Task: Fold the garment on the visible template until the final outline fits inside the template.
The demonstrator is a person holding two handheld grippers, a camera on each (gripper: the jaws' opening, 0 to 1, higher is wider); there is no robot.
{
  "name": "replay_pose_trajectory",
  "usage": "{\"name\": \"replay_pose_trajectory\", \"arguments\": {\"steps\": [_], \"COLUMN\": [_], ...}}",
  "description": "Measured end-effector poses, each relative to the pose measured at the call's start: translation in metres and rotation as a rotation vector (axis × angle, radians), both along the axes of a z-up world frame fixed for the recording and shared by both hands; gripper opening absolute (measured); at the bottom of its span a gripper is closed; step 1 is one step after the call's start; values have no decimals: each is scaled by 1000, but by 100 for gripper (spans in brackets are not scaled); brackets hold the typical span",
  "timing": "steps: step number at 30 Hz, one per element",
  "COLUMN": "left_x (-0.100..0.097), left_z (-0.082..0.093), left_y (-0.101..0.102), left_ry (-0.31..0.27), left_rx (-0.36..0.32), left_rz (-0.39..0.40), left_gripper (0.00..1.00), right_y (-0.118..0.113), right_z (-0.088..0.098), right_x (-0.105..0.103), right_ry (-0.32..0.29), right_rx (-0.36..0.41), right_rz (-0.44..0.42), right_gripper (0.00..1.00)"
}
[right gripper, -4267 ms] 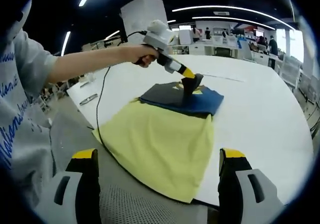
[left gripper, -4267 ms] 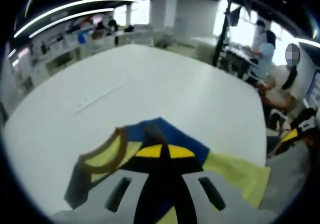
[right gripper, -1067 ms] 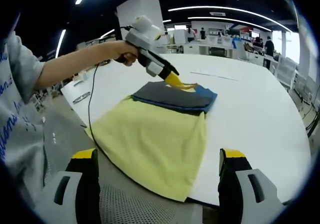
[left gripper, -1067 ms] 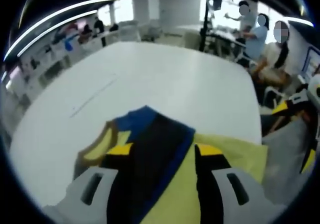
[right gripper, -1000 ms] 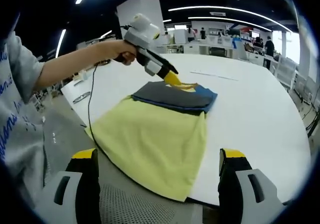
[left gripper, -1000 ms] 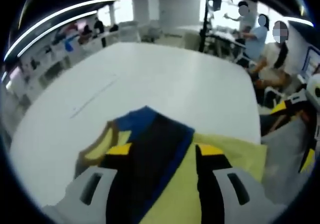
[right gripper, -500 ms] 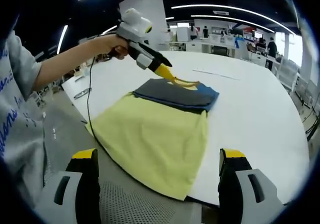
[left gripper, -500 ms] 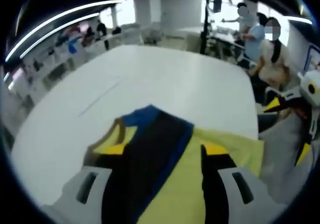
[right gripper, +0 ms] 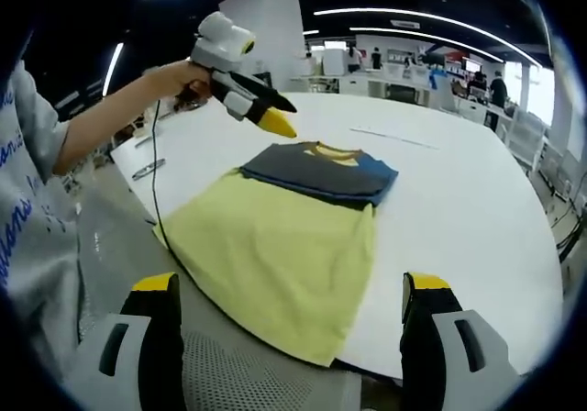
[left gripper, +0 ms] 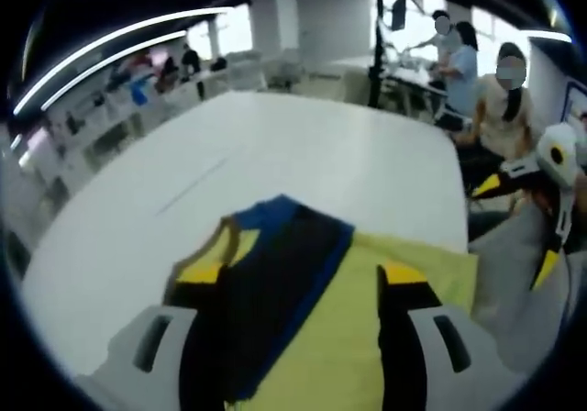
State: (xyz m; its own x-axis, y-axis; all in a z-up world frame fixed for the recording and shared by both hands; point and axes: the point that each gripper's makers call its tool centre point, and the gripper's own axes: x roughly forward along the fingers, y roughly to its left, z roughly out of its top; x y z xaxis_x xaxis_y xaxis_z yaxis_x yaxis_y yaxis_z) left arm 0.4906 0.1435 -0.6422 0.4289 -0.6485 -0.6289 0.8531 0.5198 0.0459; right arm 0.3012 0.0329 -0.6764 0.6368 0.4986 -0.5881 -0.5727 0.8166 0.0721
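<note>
Two grippers clear of the folded garment

One dark garment, folded, with a blue edge and a yellow collar, lies on the far end of the yellow template on the white table. The template's near edge hangs off the table. In the right gripper view the left gripper hangs in the air above the garment's far left corner, jaws looking close together, gripping nothing. The right gripper stands wide and empty, near the template's near edge. The left gripper view is blurred; there its own jaws cover part of the garment.
</note>
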Motion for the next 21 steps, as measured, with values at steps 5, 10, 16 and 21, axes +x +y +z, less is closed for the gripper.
{"name": "replay_pose_trajectory", "arguments": {"steps": [5,10,16,21], "left_x": [-4,-10,-13,-16], "left_z": [0,3,11,13], "left_y": [4,9,14,19], "left_ry": [9,7,-6,-4], "left_rx": [-10,-8,-13,-20], "left_rz": [10,3,1,15], "left_gripper": [65,68,70,77], "right_y": [-1,0,1,0], "right_z": [1,2,4,6], "right_x": [2,2,3,4], "right_ry": [-4,-4,-7,-13], "right_rx": [-5,-6,-13,-18], "right_rz": [3,6,13,17], "right_gripper": [100,100,100,100]}}
